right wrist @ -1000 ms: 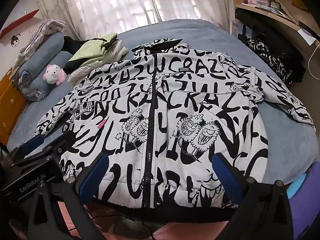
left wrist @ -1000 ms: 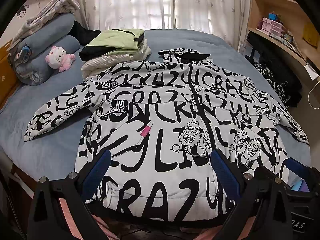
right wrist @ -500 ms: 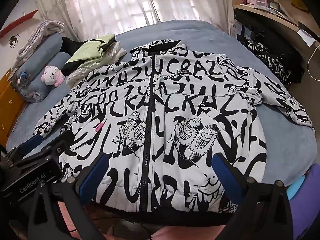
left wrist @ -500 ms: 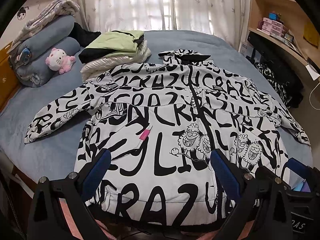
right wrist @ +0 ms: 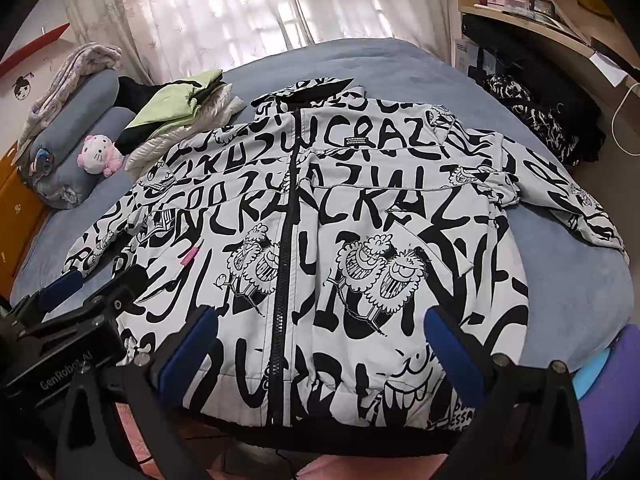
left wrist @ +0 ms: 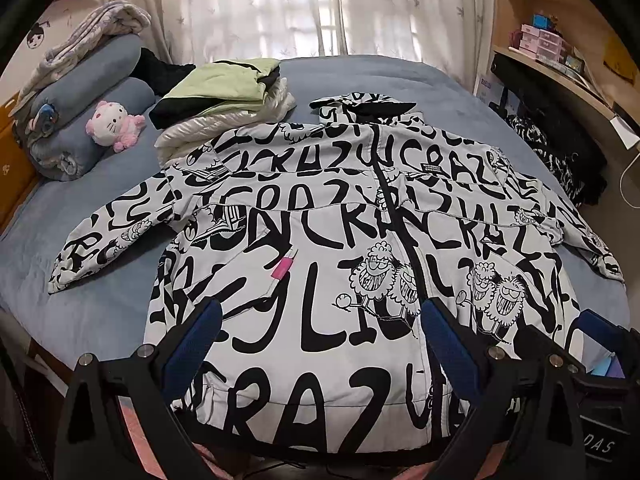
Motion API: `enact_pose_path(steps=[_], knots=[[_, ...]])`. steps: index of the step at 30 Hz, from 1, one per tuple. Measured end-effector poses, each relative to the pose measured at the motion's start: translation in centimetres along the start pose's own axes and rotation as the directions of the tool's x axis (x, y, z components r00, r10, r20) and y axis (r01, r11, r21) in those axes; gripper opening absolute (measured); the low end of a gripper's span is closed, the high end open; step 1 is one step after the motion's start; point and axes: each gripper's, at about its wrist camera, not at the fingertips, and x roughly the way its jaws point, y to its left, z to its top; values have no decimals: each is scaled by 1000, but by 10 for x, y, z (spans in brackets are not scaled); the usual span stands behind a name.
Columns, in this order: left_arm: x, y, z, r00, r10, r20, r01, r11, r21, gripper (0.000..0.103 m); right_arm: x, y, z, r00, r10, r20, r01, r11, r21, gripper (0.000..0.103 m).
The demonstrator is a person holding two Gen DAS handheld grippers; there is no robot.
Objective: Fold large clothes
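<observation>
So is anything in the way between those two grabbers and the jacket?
Nothing visible. The jacket lies spread flat on the bed, directly ahead of the open left gripper and right gripper. The folded clothes sit beyond its shoulder.

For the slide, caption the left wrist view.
Open left tongs hover over the hem of a graffiti-print jacket spread on the bed.

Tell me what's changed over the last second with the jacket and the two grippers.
Very little. Both cameras' views shifted slightly, so the grippers drifted a touch, but nothing was grasped or released. The left gripper and right gripper remain open over the hem of the black-and-white graffiti jacket, which stays spread flat and zipped on the blue bed, sleeves out. The folded clothes pile is unmoved.
</observation>
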Motion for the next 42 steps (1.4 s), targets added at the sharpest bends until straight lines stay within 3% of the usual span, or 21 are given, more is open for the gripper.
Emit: enact_pose_path(steps=[24, 31, 37, 42], knots=[[12, -25, 23, 1000, -22, -17, 23, 999, 33, 99, 7, -19, 17, 999, 44, 33, -44, 999, 13, 103], [11, -46, 49, 997, -69, 37, 66, 995, 76, 99, -3, -35, 40, 996, -8, 93, 8, 1000, -1, 103], [15, -77, 93, 987, -103, 119, 87, 988, 129, 99, -17, -71, 79, 959, -182, 217, 189, 982, -11, 103], [31, -107, 130, 975, -122, 187, 93, 983, 159, 99, -27, -121, 112, 882, -339, 329, 337, 939, 64, 103]])
